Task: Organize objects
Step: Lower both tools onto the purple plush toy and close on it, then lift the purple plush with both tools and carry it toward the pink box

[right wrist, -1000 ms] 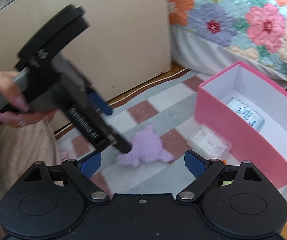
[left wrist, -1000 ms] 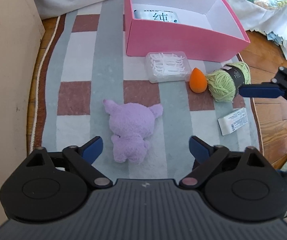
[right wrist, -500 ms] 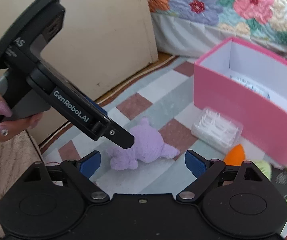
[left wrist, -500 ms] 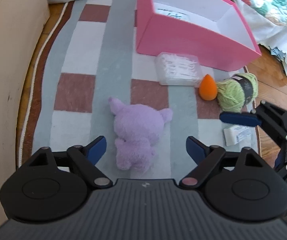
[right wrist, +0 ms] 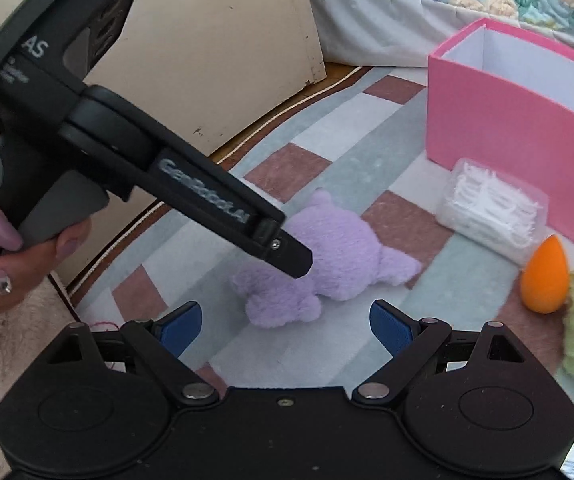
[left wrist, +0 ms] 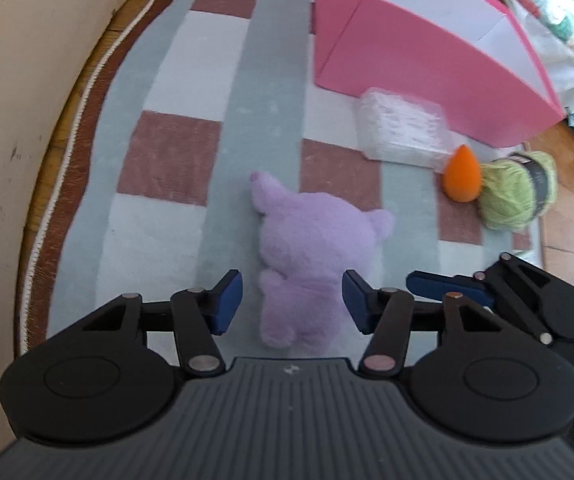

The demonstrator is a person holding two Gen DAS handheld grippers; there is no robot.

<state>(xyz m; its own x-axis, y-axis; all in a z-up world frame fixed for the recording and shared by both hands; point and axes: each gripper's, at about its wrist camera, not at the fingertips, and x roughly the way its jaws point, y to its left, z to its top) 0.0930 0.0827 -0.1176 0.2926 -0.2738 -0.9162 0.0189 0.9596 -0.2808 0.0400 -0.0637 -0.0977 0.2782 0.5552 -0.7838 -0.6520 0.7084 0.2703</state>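
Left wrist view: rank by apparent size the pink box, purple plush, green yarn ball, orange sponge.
Largest to smallest as they look:
1. pink box
2. purple plush, though it lies nearest the camera, which inflates it
3. green yarn ball
4. orange sponge
The last two touch at similar depth, so their order is safe.

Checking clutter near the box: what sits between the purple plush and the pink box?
In the left wrist view, bare rug separates the purple plush from the pink box; the clear floss-pick case lies off to the right against the box's wall.
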